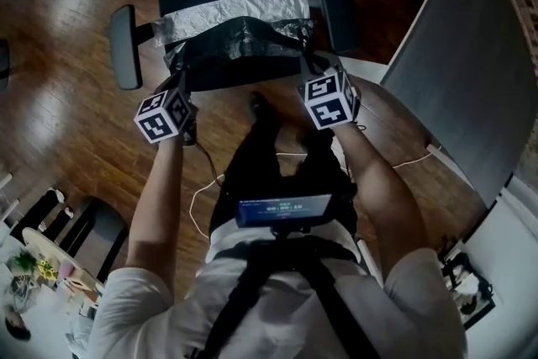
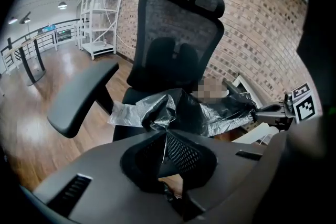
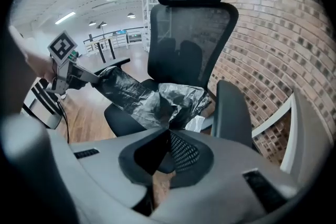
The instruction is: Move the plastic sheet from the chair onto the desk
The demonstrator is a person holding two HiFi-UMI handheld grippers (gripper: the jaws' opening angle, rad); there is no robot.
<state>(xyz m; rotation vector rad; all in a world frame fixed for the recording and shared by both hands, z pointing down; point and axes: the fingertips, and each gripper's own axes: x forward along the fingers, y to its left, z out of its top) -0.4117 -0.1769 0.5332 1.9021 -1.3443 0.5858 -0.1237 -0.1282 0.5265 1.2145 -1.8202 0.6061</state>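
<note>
Both pairs of jaws are closed, and each pair pinches an edge of the plastic sheet [image 2: 191, 113]. In the left gripper view, the mesh-patterned jaws of the left gripper [image 2: 165, 136] meet on a thin fold of it. The right gripper view shows the same for the right gripper [image 3: 169, 134].

The sheet is black, glossy and much crumpled, with a paler, silvery part at one side. It hangs stretched between the two grippers, just above the seat of the chair [image 2: 176, 39], and the pale part lies on the seat.

The chair has a black mesh back, a padded headrest and smooth curved armrests [image 1: 124, 46]. Only the gripper views show the brick wall [image 2: 262, 23]. Only the head view shows the grey, flat bench [image 1: 471, 71] to the right and the shiny wooden floor [image 1: 67, 97].
</note>
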